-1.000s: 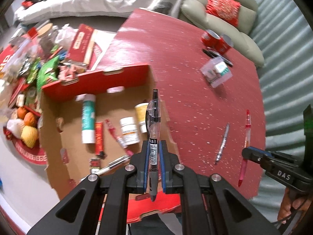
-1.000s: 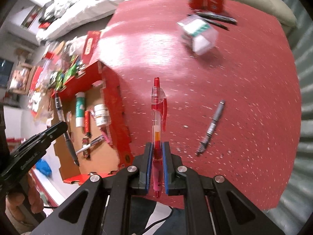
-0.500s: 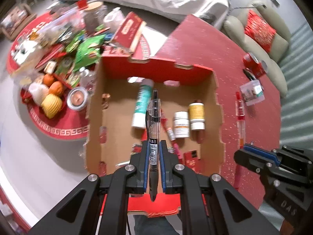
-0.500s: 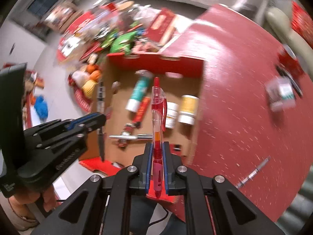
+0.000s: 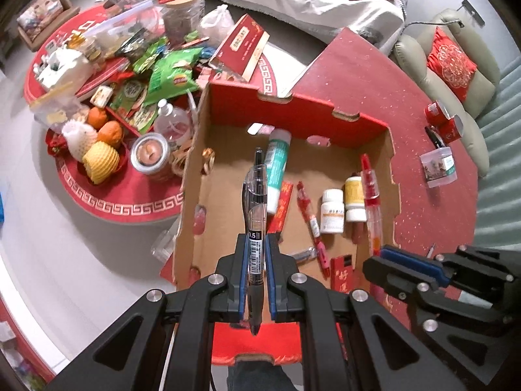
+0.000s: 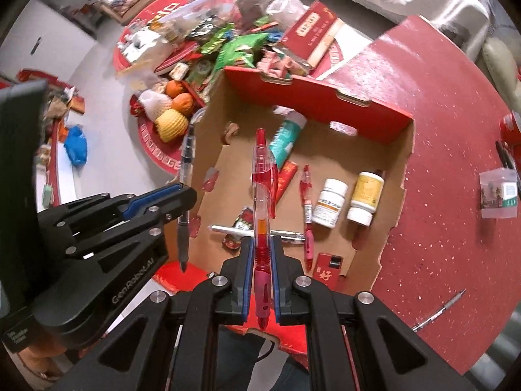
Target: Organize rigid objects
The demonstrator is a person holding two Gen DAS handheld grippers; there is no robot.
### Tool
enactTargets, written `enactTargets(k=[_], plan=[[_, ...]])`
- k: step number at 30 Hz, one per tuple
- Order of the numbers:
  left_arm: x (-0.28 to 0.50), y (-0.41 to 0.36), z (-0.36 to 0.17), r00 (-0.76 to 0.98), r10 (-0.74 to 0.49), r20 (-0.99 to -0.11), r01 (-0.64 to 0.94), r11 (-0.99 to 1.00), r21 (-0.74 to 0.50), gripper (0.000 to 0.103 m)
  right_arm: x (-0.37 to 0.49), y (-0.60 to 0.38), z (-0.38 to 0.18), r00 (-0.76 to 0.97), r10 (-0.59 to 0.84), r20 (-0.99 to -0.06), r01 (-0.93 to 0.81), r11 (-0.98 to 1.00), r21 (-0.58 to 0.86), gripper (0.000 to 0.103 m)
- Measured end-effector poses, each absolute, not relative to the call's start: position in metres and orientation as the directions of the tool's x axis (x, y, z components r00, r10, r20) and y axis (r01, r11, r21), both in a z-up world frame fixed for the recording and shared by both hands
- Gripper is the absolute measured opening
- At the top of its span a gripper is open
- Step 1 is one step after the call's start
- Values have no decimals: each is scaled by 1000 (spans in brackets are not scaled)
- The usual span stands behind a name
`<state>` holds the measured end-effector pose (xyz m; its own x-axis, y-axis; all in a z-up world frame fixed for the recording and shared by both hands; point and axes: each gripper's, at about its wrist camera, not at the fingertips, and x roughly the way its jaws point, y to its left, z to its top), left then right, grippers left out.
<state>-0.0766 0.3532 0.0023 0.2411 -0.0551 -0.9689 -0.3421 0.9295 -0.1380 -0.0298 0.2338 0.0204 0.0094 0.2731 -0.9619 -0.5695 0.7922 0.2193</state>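
Two grippers hung side by side over an open cardboard box [image 5: 374, 137] with red outer walls, which sat at the edge of a red table [image 5: 433, 202]. The left gripper [image 5: 256, 280] had its blue-padded fingers [image 5: 241, 277] clamped on a black pen [image 5: 255, 208], gripped near its rubber grip end so that the clear barrel stuck forward over the box floor. The right gripper [image 6: 261, 280] was likewise closed tight on a red pen [image 6: 262, 195], again held low on the barrel with the clip end pointing away (in the left wrist view this pen showed over the box's right side, near the wall).

Down on the box floor lay a white and teal tube [image 5: 276, 166], a flat red packet [image 5: 282, 205] beside it, a second red pen [image 6: 306, 215], a silver pen [image 6: 257, 231] lying crosswise, and a small red box [image 6: 327, 268] near the front edge. Two pill bottles lay side by side toward the right wall, a white bottle [image 6: 329, 202] and a yellow-labelled bottle [image 6: 364, 195].

Out on the table, well apart from the box, lay a slim silver pen [image 6: 439, 309], a small clear plastic case [image 5: 438, 166] and two red cans [image 5: 443, 123]. Beyond the box, a round red mat [image 5: 123, 208] on the floor was heaped with snack bags, oranges and jars.
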Motion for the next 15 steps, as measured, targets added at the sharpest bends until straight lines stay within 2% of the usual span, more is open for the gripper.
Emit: enactTargets(k=[15], plan=[[-28,342,-21,210,-43,-977,-276,956,-102,10,10,211,9,50,215,-975,-446,879,171,11]])
